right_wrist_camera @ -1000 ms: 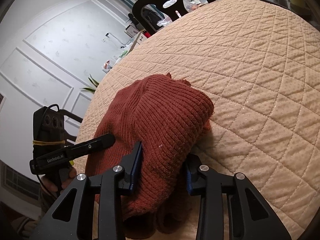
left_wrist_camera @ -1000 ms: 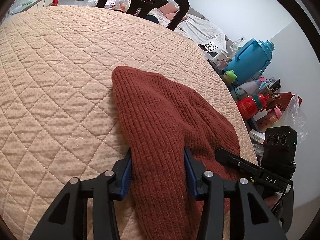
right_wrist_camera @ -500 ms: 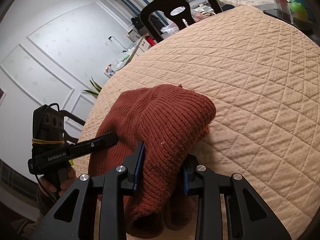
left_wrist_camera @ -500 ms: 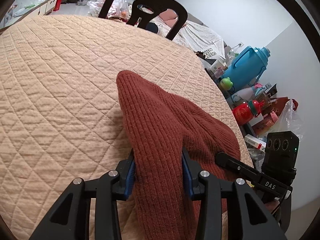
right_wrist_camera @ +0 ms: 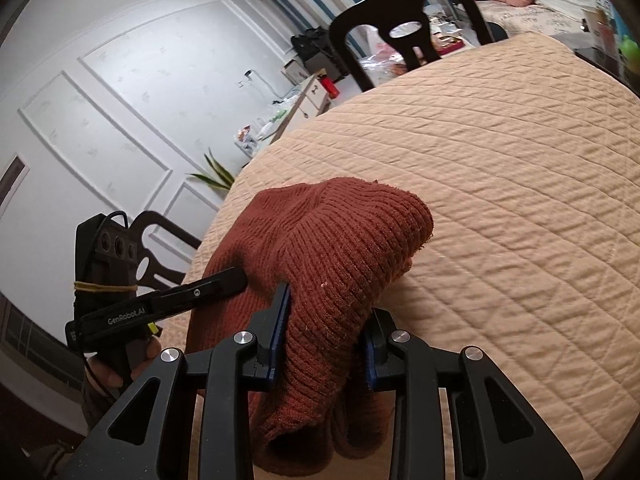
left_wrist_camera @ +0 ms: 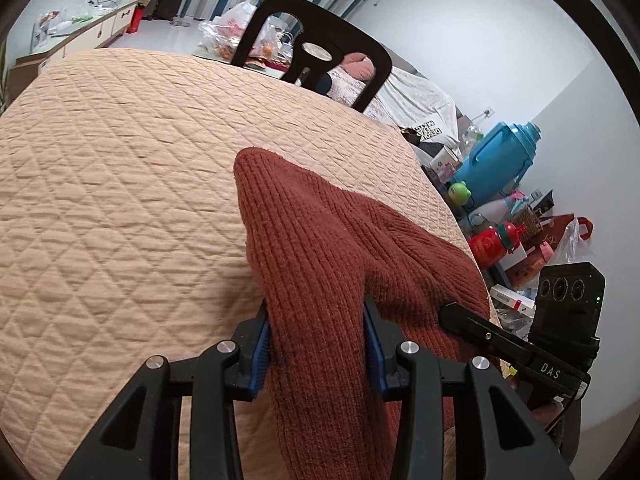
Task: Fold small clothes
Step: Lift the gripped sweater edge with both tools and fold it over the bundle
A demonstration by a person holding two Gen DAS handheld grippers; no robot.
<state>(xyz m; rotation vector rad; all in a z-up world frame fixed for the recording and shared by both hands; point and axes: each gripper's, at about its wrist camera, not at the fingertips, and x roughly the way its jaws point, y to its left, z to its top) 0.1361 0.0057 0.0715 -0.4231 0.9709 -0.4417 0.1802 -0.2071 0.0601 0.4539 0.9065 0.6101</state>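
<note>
even indoor light, soft shadows, strong fisheye warping, dark vignetted corners

A knit garment (left_wrist_camera: pixel 328 248) lies on the quilted table (left_wrist_camera: pixel 120 184), a chair (left_wrist_camera: pixel 320 56) behind.

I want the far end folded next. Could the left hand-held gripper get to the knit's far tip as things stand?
Probably not yet: the left hand-held gripper is shut on the rust knit garment. The quilted tabletop around the far tip is bare, so the way is free once it lets go.
</note>
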